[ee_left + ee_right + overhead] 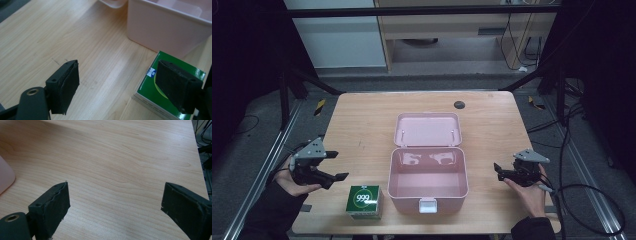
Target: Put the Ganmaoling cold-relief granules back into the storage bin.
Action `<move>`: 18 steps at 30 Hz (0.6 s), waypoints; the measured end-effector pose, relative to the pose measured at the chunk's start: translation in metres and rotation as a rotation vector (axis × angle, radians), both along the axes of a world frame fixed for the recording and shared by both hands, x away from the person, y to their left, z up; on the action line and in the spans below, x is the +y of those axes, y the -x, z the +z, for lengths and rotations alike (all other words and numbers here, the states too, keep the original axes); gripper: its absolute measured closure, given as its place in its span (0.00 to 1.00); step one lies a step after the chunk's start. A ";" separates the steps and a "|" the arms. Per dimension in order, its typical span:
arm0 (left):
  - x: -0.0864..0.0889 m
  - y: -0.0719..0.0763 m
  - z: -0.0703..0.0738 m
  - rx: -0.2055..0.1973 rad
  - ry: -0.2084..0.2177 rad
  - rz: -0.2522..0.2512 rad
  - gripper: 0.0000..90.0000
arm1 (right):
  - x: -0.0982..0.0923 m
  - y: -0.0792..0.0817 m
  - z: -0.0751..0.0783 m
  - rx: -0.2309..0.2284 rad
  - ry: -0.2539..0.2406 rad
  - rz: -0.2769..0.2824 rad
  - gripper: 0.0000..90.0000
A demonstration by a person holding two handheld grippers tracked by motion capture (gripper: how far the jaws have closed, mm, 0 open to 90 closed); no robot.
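1. Green box [364, 201] sits at the near edge of the table [362, 125], just to the left of the pink case [428, 187] and apart from it; its top reads "999" in white on a green disc.
2. Left gripper view brings the green box [150, 92] close, partly behind one jaw, with a small blue-and-white mark on its top too small to read, and the pink case wall [162, 30] beyond.
3. Left gripper [334, 166] is held low in the person's left hand [294, 182], to the left of the box and apart from it, pointing toward the case; its jaws stand spread with nothing between them.
4. Right gripper [498, 170] rests in the right hand [529, 192], right of the case, pointing at it; its own view shows the jaws wide apart over bare wood.
5. Farther back, the case's lid [427, 129] lies open and flat.
6. Beyond it, a dark round cap [459, 104] sits in the tabletop.
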State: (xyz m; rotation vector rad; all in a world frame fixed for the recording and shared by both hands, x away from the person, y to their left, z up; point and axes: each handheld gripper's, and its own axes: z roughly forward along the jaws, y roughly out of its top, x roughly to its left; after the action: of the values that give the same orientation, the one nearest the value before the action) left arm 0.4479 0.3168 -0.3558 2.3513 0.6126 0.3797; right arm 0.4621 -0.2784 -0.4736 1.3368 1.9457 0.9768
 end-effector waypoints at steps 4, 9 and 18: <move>-0.006 0.001 0.001 0.018 -0.032 -0.044 0.20 | 0.000 0.000 0.000 -0.002 0.001 0.003 0.09; -0.013 0.003 0.000 0.031 -0.071 -0.105 0.19 | 0.000 0.000 0.000 0.004 -0.003 0.015 0.09; -0.024 0.005 -0.004 0.067 -0.137 -0.177 0.17 | 0.000 0.000 0.000 0.006 0.001 0.024 0.09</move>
State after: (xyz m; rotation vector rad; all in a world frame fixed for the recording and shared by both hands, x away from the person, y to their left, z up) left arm 0.4425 0.2925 -0.3593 2.5343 0.4156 0.2707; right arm 0.4621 -0.2782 -0.4736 1.3204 1.9708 0.9839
